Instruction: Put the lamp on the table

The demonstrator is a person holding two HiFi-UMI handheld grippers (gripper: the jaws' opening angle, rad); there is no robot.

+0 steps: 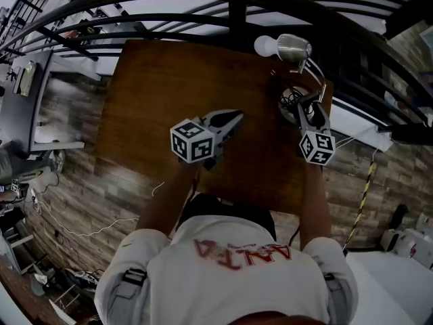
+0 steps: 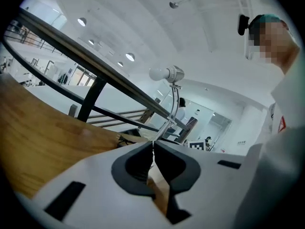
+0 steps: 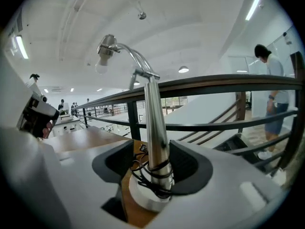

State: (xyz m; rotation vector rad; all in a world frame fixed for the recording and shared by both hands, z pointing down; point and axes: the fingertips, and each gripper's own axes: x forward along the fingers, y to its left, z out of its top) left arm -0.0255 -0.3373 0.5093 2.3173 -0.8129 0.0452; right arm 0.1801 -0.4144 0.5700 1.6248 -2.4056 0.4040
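Observation:
The lamp (image 1: 292, 46), a chrome gooseneck with a white bulb, stands upright on its white round base (image 1: 295, 100) at the far right corner of the brown wooden table (image 1: 176, 80). A black cord is wound round the foot of its stem (image 3: 155, 118). My right gripper (image 1: 306, 103) is open, its jaws on either side of the stem just above the base, with a gap on the left side. My left gripper (image 1: 237, 116) is shut and holds nothing; it hovers over the middle of the table. In the left gripper view the lamp (image 2: 167, 74) rises beyond the closed jaws.
A black metal railing (image 1: 237, 12) runs just behind the table's far edge, close to the lamp. A grey desk (image 1: 20, 100) stands at the left. Cables lie on the wood-pattern floor (image 1: 101, 229). A person (image 3: 269, 80) stands beyond the railing.

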